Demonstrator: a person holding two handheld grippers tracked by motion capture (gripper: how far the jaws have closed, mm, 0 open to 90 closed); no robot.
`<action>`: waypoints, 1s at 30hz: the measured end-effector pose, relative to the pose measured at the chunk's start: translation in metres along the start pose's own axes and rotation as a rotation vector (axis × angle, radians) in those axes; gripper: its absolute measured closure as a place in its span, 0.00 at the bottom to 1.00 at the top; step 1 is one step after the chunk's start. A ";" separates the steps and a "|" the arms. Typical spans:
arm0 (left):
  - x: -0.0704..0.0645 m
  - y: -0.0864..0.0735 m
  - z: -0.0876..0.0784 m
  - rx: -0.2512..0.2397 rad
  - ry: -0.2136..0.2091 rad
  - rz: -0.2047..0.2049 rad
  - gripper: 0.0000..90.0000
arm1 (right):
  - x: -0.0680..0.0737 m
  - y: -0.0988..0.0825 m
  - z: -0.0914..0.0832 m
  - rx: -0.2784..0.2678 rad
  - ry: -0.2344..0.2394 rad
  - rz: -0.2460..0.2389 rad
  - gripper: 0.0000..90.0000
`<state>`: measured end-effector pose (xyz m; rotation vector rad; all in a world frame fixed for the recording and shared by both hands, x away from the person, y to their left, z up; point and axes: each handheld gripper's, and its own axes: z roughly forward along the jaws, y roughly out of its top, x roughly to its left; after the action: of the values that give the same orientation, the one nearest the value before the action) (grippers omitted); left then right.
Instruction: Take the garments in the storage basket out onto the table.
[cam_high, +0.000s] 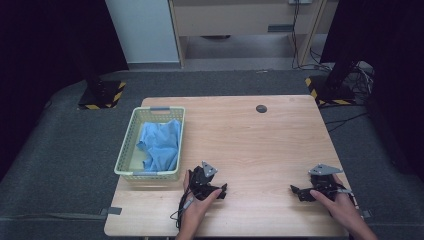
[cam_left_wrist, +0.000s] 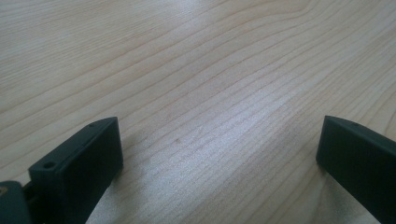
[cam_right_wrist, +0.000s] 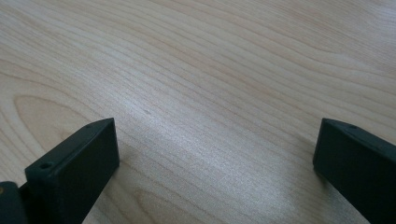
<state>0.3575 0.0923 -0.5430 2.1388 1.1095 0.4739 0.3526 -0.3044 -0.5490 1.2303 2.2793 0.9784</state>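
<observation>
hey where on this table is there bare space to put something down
Most of the wooden table is bare: the whole stretch right of the green basket, out to the right edge, and the strip between the left gripper and right gripper. It is crowded at the left, where the basket holds a blue cloth.

This is looking like a lab or recording room rather than a home. A lone wooden table (cam_high: 260, 135) is standing on grey carpet (cam_high: 60, 150), hazard-striped stand bases (cam_high: 102, 95) are flanking it, cables (cam_high: 350, 75) are trailing, and dark curtains (cam_high: 45, 40) are closing it in.
</observation>
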 end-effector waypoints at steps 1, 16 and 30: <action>0.000 0.000 0.000 0.000 0.000 0.000 0.00 | 0.001 0.000 0.000 0.000 -0.004 0.006 0.01; 0.000 0.001 -0.001 0.015 -0.010 0.011 0.00 | 0.004 0.002 0.002 -0.001 -0.014 0.009 0.01; -0.004 0.006 -0.014 0.011 -0.046 0.007 0.04 | 0.005 0.002 0.002 0.001 -0.013 0.014 0.01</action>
<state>0.3504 0.0926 -0.5286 2.1524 1.0822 0.4212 0.3523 -0.2985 -0.5489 1.2511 2.2641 0.9719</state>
